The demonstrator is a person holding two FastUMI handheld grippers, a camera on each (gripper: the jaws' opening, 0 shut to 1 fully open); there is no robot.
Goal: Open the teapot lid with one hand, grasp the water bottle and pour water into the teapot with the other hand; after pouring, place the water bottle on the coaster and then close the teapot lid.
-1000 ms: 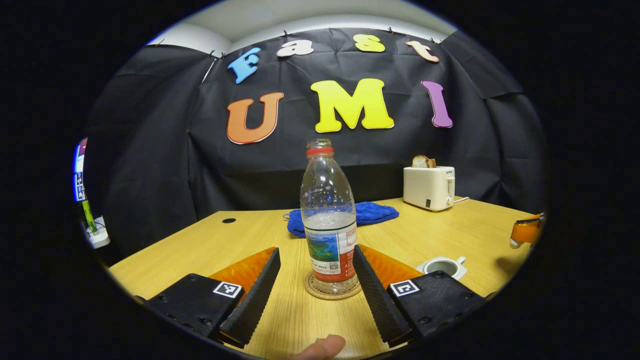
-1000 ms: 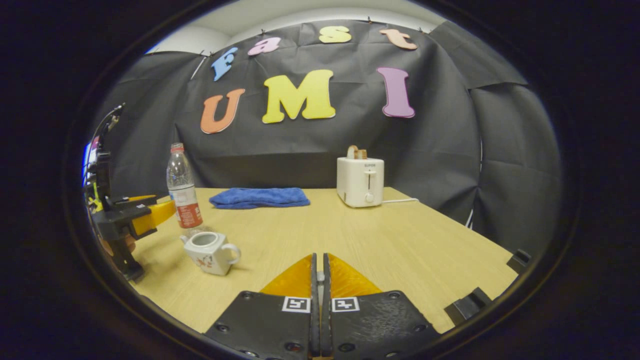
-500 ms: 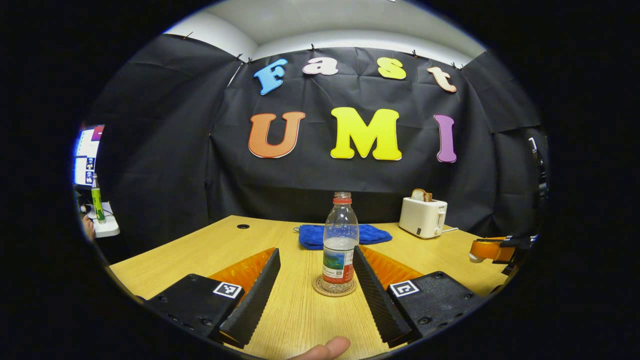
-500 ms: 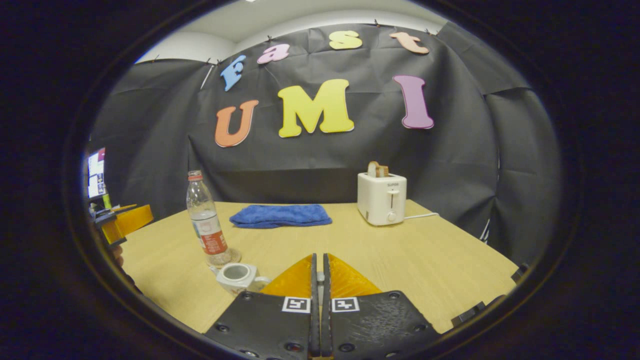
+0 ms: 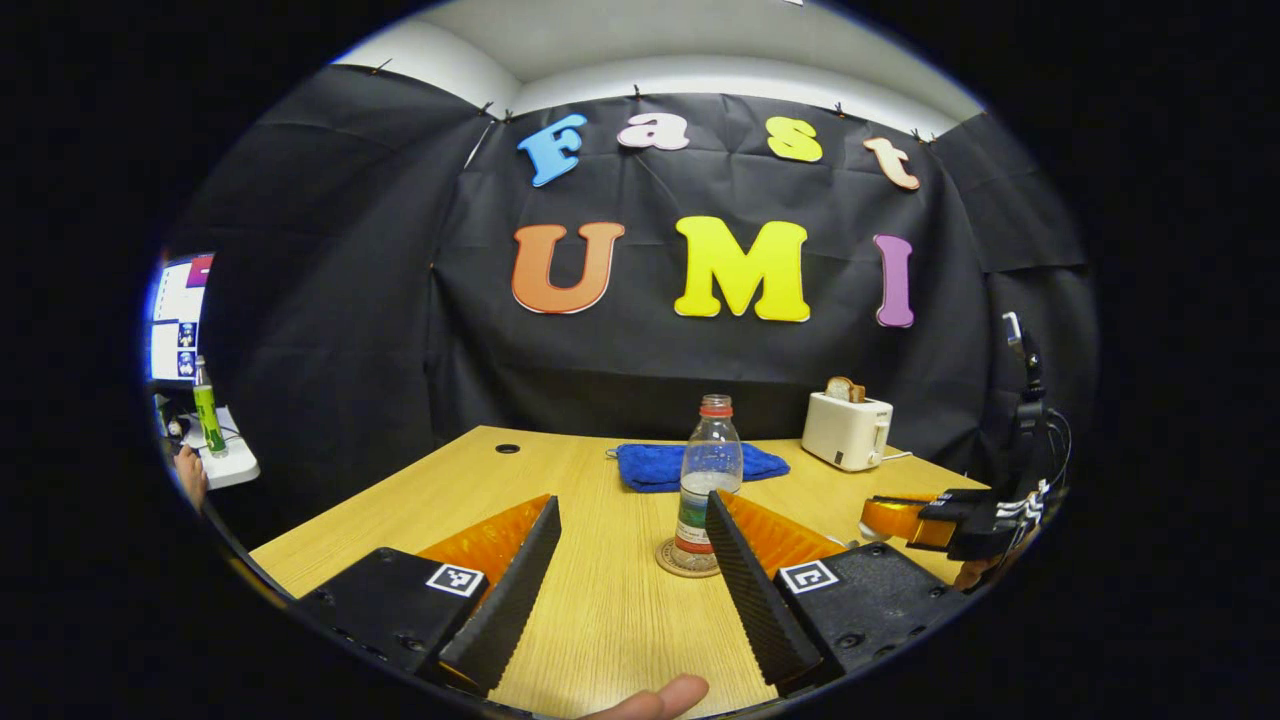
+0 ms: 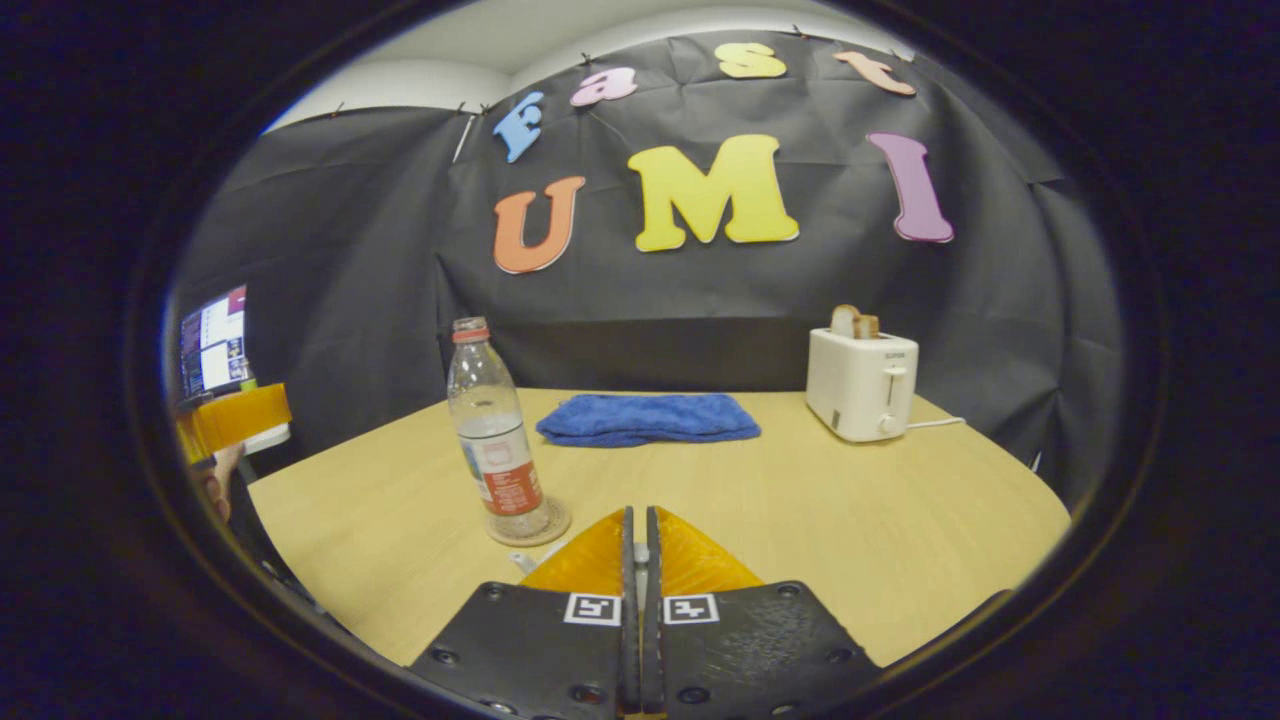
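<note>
Both fingers of the left gripper (image 5: 630, 560) are spread wide, with nothing held between them. Ahead, the water bottle (image 5: 707, 484) is seen standing upright on the coaster (image 5: 672, 561) (capped). The right gripper (image 6: 637, 560) is pressed closed, empty.

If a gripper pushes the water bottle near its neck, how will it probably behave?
The water bottle is tall and narrow and stands on a small round coaster, so a push up high would likely tip it. It looks under half full, so probably light, with the weight low. Its thin clear plastic wall may dent under a hard squeeze.
</note>
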